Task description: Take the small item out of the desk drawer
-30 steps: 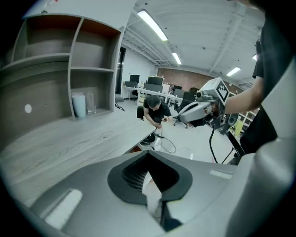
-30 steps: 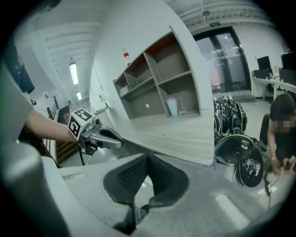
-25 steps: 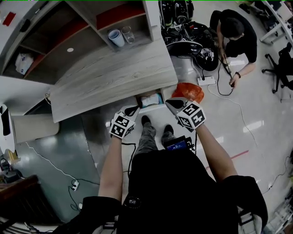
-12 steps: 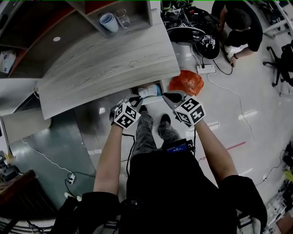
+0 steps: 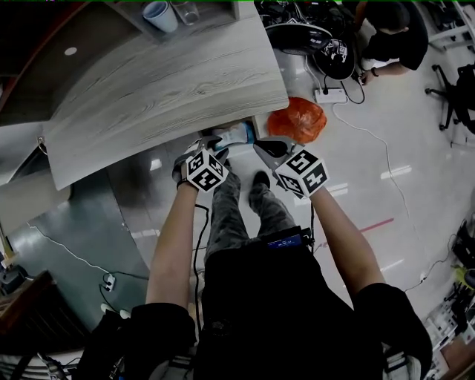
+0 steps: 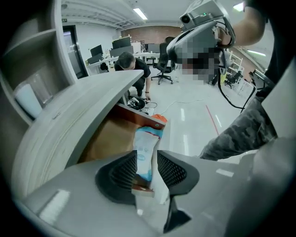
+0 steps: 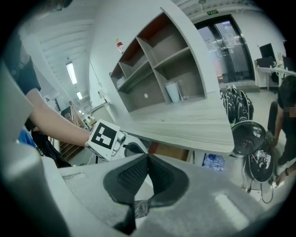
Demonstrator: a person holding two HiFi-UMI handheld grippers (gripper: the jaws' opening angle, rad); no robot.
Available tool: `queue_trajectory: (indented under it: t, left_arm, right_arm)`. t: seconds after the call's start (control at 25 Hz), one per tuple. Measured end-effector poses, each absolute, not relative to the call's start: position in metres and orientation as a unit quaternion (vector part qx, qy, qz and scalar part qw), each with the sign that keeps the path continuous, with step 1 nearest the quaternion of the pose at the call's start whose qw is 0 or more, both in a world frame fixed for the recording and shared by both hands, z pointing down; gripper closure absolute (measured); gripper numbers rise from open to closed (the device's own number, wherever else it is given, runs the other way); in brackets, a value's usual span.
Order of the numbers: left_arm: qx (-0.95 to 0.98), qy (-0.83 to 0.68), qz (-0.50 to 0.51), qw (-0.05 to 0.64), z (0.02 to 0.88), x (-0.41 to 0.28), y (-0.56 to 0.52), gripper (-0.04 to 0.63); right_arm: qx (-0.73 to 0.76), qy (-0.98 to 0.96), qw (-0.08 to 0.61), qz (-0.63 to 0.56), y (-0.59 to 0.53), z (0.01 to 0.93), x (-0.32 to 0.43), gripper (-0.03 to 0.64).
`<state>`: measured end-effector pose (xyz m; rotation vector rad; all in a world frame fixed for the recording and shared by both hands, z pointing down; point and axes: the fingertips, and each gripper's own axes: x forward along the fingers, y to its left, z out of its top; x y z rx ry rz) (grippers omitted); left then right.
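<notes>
1. The left gripper (image 6: 147,159) points down into the open drawer (image 6: 108,139). Its jaws have just been opening and stand apart. The white-and-blue packet (image 6: 144,146) shows in the gap between them, not pinched by the pads. If the jaws close before they straddle it, they would likely nip only a soft edge, and the packet could slip free or crumple.
2. The packet lies flat along one side of the drawer, and an edge of the drawer shows low in the same gap. A jaw could catch on that edge, or nudge the packet deeper under the top.
3. The right gripper (image 7: 148,157) has its jaws together on nothing and hangs near the left one. It is not steadying the drawer, so a downward push might slide the drawer back in.
4. The bench (image 5: 163,89), with a pale wood-grain top, overhangs the drawer closely. Lifting straight up risks knocking the left gripper against its rim.
5. The floor (image 5: 371,156) is grey and glossy, and an orange bag (image 5: 297,119) sits just beside the drawer. A dropped packet would probably land by the person's feet.
6. Farther off, a shelf unit (image 7: 162,69) on the bench holds a cup (image 5: 156,13). Beyond it another person (image 5: 390,33) crouches over cables and dark gear (image 5: 326,44), with office chairs behind.
</notes>
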<state>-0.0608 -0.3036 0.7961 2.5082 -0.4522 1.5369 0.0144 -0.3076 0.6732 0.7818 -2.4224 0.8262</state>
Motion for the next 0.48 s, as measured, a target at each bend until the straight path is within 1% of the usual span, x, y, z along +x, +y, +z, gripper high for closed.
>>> queue_trajectory:
  t: [0.12, 0.24, 0.48]
  left_arm:
    - [0.834, -0.144, 0.527, 0.076, 0.808, -0.059, -0.305, 0.448]
    - [0.826, -0.138, 0.541, 0.071, 0.819, -0.059, -0.307, 0.417]
    - [0.808, -0.115, 0.574, 0.066, 0.845, -0.064, -0.309, 0.402]
  right_arm:
    - [0.281, -0.881, 0.232, 0.301, -0.306, 0.679, 0.013, 0.620]
    - [0.279, -0.882, 0.231, 0.303, -0.305, 0.684, 0.011, 0.620]
    - [0.281, -0.880, 0.229, 0.307, -0.306, 0.696, 0.010, 0.620]
